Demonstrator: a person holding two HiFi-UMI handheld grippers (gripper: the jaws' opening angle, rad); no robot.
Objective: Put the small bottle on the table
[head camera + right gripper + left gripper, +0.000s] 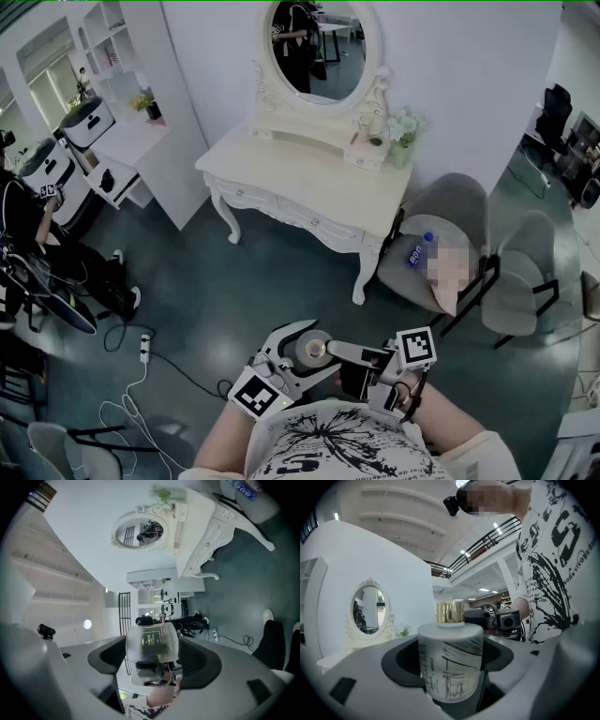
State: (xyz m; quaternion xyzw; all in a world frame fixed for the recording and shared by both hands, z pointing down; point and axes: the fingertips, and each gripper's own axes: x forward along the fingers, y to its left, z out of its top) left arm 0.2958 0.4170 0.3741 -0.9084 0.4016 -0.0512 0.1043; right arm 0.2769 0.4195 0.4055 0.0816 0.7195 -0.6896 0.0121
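Both left tool (pixel 302 352) and right tool (pixel 345 360) apparently tight on small bottle (pixel 450 665); dark floor (pixel 281 272), white table (pixel 291 173).

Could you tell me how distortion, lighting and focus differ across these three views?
Head view: dim, bluish, walls bowed. Left gripper view: fisheye with black corners, bottle sharp, ceiling lights bright. Right gripper view: rolled sideways, bottle hazy, mirror clear.

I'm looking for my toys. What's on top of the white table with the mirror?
On the white table stand an oval mirror, flowers and a small box. Anything behind the flowers and box is covered.
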